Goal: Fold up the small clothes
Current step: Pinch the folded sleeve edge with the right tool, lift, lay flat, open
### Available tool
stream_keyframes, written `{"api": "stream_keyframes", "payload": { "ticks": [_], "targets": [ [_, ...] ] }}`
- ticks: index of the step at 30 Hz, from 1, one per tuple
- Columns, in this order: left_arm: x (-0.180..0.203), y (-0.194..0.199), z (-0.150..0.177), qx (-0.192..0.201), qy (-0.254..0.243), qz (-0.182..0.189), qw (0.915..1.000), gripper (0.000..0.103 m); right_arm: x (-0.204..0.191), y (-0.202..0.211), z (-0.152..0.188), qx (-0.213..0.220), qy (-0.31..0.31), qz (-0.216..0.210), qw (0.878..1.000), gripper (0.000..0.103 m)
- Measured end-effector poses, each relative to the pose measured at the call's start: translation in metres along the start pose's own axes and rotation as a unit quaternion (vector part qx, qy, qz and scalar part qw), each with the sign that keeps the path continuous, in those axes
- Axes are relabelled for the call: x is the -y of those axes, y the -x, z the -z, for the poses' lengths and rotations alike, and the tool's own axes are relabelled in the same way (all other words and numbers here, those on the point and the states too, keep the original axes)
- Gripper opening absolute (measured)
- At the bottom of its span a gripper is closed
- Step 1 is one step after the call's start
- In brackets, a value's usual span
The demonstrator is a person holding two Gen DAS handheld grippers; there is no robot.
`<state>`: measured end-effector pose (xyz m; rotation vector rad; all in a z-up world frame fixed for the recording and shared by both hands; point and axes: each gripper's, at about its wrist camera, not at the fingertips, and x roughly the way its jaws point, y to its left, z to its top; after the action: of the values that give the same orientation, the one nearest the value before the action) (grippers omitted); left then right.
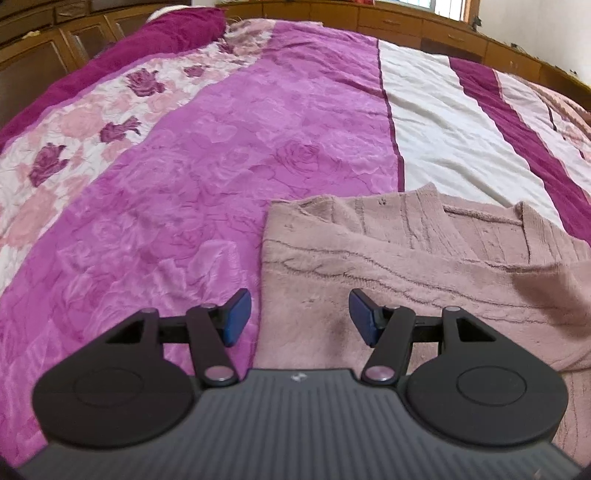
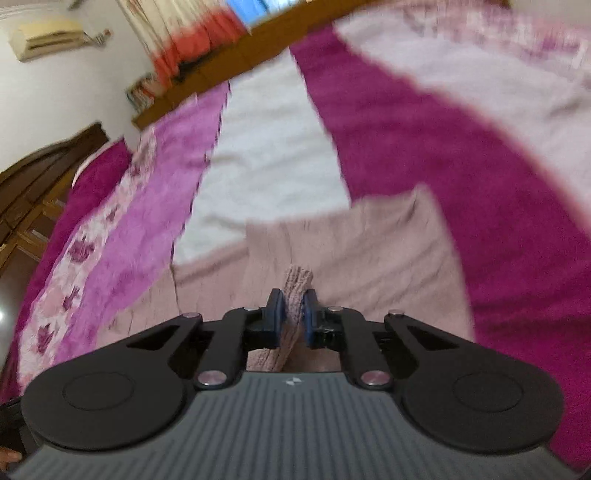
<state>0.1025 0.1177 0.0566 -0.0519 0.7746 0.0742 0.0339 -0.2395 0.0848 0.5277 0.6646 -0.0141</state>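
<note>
A dusty-pink knitted sweater lies flat on the bed, partly folded, its neckline towards the far right. My left gripper hangs open over the sweater's near left edge, nothing between its blue pads. In the right wrist view the same sweater spreads out below, blurred by motion. My right gripper is shut on a bunched strip of the sweater's knit, which sticks up between the pads and trails down behind them.
A bedspread with magenta, lilac, white and rose-patterned stripes covers the bed. A wooden headboard with drawers runs along the far side. Wooden cabinets, an air conditioner and a curtain show at the left.
</note>
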Motion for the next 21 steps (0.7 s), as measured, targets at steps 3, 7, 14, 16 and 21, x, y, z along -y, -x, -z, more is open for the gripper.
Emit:
{"api": "stream_keyframes", "payload": {
  "ticks": [3,7,14,16,21],
  "targets": [
    [-0.001,-0.007,-0.001,-0.005,-0.004,-0.003,1.0,0.061,-0.009,0.025,0.005,0.039,0.072,0.043,0.996,0.012],
    [-0.005,-0.014,0.007,-0.013,-0.001,-0.007,0.9999,0.061,-0.006,0.022,0.024,-0.024,0.141,0.07,0.987,0.014],
    [-0.009,-0.008,0.018,-0.01,0.003,-0.019,0.9998,0.06,0.021,0.025,0.022,-0.038,0.049,0.038,0.997,0.042],
    [-0.011,-0.002,0.019,-0.011,0.007,-0.02,0.9997,0.06,0.021,0.028,0.018,-0.028,0.044,0.036,0.998,0.042],
    [-0.014,0.022,0.025,-0.008,0.004,-0.026,0.9996,0.061,0.017,0.038,0.024,-0.028,0.052,0.028,0.998,0.053]
  ]
}}
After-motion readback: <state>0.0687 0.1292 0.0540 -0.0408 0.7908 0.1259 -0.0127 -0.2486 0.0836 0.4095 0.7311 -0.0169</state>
